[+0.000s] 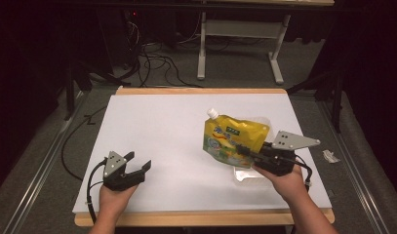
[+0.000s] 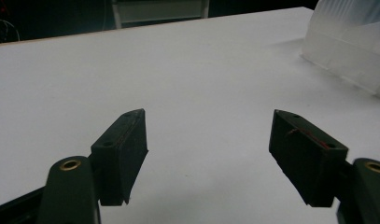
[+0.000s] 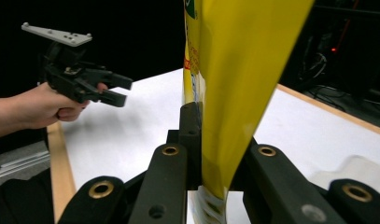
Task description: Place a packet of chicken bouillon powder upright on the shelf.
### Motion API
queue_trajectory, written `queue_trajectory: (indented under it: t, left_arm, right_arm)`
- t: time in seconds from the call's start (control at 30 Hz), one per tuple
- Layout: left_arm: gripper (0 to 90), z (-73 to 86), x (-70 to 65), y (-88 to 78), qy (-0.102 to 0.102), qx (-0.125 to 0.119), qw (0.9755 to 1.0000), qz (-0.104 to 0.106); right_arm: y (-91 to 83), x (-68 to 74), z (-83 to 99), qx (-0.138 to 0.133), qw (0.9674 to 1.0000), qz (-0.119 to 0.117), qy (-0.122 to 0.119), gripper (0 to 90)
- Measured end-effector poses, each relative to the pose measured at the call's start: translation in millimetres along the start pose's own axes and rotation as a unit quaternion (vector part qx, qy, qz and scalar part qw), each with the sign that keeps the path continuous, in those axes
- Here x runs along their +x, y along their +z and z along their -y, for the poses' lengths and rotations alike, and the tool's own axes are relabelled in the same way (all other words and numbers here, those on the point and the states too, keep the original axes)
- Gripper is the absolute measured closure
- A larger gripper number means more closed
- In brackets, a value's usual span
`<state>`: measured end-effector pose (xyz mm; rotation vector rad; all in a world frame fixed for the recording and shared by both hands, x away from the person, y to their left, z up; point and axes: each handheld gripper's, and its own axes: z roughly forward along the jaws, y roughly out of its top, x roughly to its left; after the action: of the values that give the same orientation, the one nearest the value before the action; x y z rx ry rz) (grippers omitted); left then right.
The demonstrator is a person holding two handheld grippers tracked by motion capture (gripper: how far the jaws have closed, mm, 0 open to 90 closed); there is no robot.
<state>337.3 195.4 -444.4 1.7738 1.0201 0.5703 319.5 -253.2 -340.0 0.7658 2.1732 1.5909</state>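
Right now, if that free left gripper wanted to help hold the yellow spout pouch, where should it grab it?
Probably the flat top edge beside the white cap, coming in from the left. The yellow spout pouch hangs lifted above the clear plastic tray, pinched at its lower edge by the right gripper, so its left side faces the open left gripper. The seam is thin enough for the jaws.

A white sheet (image 1: 186, 141) covers the table, with the table's wooden edge (image 1: 201, 91) peeking out at the far and near sides. A clear plastic tray (image 1: 249, 176) sits directly on the sheet, near its right side. Most of the white stays bare.
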Motion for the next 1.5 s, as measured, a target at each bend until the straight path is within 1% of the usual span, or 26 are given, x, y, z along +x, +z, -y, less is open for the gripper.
queue_trajectory:
  t: [0.03,0.1,0.17,0.2,0.27,0.37,0.5,0.57,0.6,0.67,0.9,1.03,1.1,1.23,1.5]
  left_arm:
    - [28.4,0.1,0.2,0.2,0.0,0.001,1.0,0.0]
    - [28.5,0.4,0.1,0.4,-0.001,0.001,1.0,-0.002]
    - [28.6,0.6,-0.6,-0.2,0.001,0.0,1.0,-0.003]
    - [28.6,0.8,-1.0,-0.6,0.001,-0.001,1.0,-0.004]
    - [28.6,1.3,-1.0,-1.1,0.0,-0.003,1.0,-0.005]
    - [28.6,1.7,-0.2,-1.3,-0.002,-0.003,1.0,-0.004]
    - [28.6,1.8,-0.2,-0.1,-0.003,-0.004,1.0,-0.005]
    - [28.8,1.8,-0.5,0.4,-0.001,-0.003,1.0,-0.002]
    - [29.0,1.9,-0.8,0.9,-0.001,-0.004,1.0,-0.001]
    - [29.0,1.8,-2.0,1.6,0.0,-0.002,1.0,0.002]
    - [29.4,1.8,-4.8,1.0,0.005,-0.001,1.0,0.002]
    - [29.8,1.9,-4.8,1.4,0.007,0.0,1.0,0.001]
    - [30.0,1.8,-5.3,1.1,0.005,-0.003,1.0,0.001]
    - [30.1,1.1,-5.9,-0.5,0.008,-0.006,0.9999,0.001]
    - [30.1,1.3,-4.1,-0.5,0.007,-0.006,1.0,0.003]
  right_arm:
    - [-3.7,-4.7,-0.2,-0.002,1.0,0.002,0.001,82.5]
    - [-7.8,-9.6,0.3,-0.002,1.0,0.004,0.003,82.5]
    - [-12.5,-15.6,1.3,-0.002,1.0,0.004,0.001,82.5]
    - [-15.1,-17.7,2.1,-0.003,1.0,0.006,0.007,82.6]
    - [-21.0,-23.2,3.8,-0.006,0.9999,0.008,0.009,82.5]
    - [-29.0,-28.3,6.0,-0.009,0.9998,0.014,0.013,82.5]
    - [-40.3,-33.1,9.6,-0.01,0.9997,0.022,0.011,82.6]
    - [-46.1,-35.5,12.4,-0.009,0.9995,0.025,0.017,82.6]
    - [-47.5,-36.2,13.2,-0.008,0.9995,0.028,0.014,82.6]
    - [-51.4,-37.6,15.5,-0.008,0.9993,0.033,0.017,82.6]
    - [-61.1,-41.6,21.6,-0.01,0.9989,0.038,0.024,82.6]
    - [-63.4,-41.5,24.1,-0.002,0.9988,0.043,0.025,82.5]
    - [-64.2,-42.1,25.7,0.0,0.9987,0.044,0.026,82.6]
    - [-65.3,-43.8,29.1,0.0,0.9986,0.044,0.031,82.8]
    - [-65.2,-43.7,32.2,0.002,0.9986,0.037,0.037,82.9]
